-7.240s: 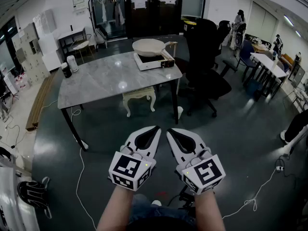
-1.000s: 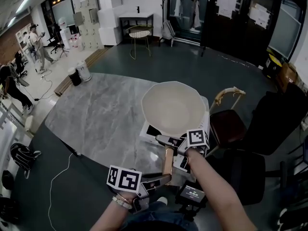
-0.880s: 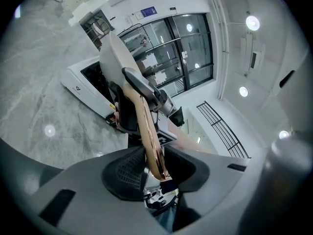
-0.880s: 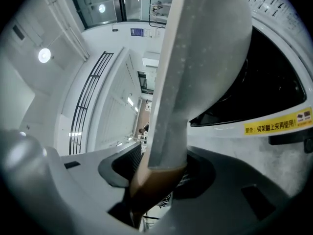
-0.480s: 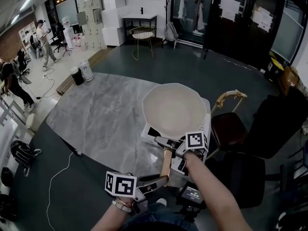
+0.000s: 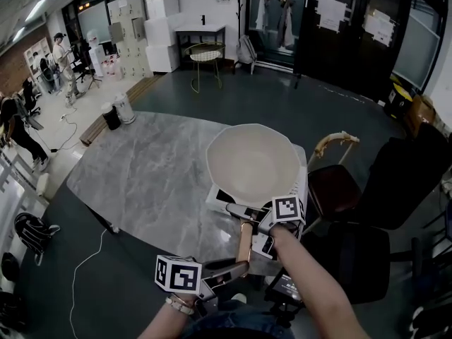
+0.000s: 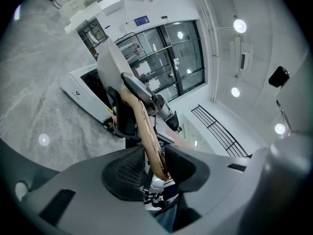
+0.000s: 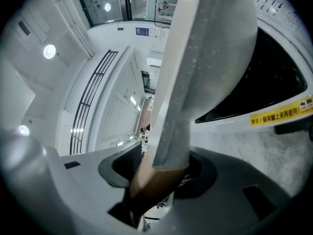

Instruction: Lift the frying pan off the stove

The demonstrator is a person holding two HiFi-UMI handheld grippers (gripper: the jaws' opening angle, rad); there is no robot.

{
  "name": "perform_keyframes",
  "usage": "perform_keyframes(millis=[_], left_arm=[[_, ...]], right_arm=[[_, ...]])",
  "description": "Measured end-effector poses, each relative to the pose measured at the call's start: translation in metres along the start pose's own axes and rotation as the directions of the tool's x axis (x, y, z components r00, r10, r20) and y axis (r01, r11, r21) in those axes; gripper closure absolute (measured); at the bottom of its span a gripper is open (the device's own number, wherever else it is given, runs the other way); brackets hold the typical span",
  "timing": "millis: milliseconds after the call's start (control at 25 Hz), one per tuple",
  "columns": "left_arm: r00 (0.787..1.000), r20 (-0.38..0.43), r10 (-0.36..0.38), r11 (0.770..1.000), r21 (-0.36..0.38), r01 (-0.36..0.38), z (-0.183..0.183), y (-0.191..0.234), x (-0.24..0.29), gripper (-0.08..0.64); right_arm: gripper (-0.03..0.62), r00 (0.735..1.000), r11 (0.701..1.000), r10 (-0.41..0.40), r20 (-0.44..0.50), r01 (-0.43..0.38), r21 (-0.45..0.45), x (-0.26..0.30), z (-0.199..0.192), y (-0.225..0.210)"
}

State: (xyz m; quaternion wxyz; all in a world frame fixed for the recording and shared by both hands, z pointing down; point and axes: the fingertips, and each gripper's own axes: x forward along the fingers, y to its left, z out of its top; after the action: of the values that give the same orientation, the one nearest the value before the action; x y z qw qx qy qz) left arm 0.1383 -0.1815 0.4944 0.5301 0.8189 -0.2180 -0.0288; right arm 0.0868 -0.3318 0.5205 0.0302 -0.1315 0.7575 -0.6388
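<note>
The cream frying pan sits over the white induction stove at the table's near right corner. I cannot tell whether it touches the stove. Its wooden handle points toward me. My right gripper is shut on the handle's root, just below the pan's neck, with the wood between its jaws. My left gripper is shut on the handle's free end. In the left gripper view the pan and the stove lie ahead.
The stove stands on a grey marble table. A chair with a curved wooden back and a black office chair crowd the table's right side. Two canisters stand on the floor at the far left, near people.
Both grippers stay clamped on the handle. The left gripper has shifted slightly along with the handle's end. The pan has barely moved in the head view.
</note>
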Motion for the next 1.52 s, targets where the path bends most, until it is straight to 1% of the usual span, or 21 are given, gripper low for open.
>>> perform_keyframes(millis=[120,280,480,720,840,1000,1120,1320,1440,1520], left_arm=[[1.0,-0.013,-0.01,1.0,0.012,0.01,0.006,-0.001,-0.004,0.423],[0.999,-0.038,-0.026,0.999,0.032,0.028,0.016,-0.004,-0.007,0.42],[0.997,-0.072,-0.037,0.998,0.047,0.04,0.028,-0.005,-0.013,0.417],[0.99,-0.112,-0.082,0.994,0.064,0.09,0.047,-0.019,-0.023,0.414],[0.986,-0.137,-0.091,0.991,0.087,0.104,0.05,-0.024,-0.026,0.411],[0.978,-0.17,-0.122,0.983,0.117,0.143,0.055,-0.037,-0.03,0.408],[0.974,-0.184,-0.136,0.976,0.143,0.163,0.058,-0.04,-0.037,0.405],[0.963,-0.204,-0.175,0.965,0.159,0.209,0.063,-0.043,-0.052,0.407],[0.956,-0.222,-0.192,0.956,0.18,0.234,0.064,-0.042,-0.06,0.408],[0.947,-0.247,-0.207,0.945,0.198,0.259,0.063,-0.047,-0.063,0.407]], right_arm=[[0.388,1.0,1.0,-0.003,0.026,0.003,-0.008,0.0,0.006,0.003],[0.388,0.999,1.0,-0.004,0.052,0.004,0.011,0.002,0.013,0.008],[0.387,0.996,0.999,-0.035,0.083,0.037,-0.015,0.003,0.024,0.013],[0.383,0.991,0.999,-0.048,0.123,0.048,0.004,0.007,0.034,0.033],[0.379,0.99,0.998,-0.056,0.126,0.059,-0.02,0.006,0.035,0.042],[0.377,0.987,0.996,-0.068,0.146,0.076,-0.05,0.002,0.039,0.058],[0.376,0.982,0.995,-0.073,0.171,0.082,-0.048,0.003,0.039,0.065],[0.376,0.964,0.99,-0.108,0.244,0.127,-0.062,0.003,0.039,0.076],[0.376,0.951,0.99,-0.104,0.291,0.128,-0.065,0.001,0.039,0.081],[0.376,0.945,0.99,-0.104,0.31,0.129,-0.062,-0.003,0.037,0.084]])
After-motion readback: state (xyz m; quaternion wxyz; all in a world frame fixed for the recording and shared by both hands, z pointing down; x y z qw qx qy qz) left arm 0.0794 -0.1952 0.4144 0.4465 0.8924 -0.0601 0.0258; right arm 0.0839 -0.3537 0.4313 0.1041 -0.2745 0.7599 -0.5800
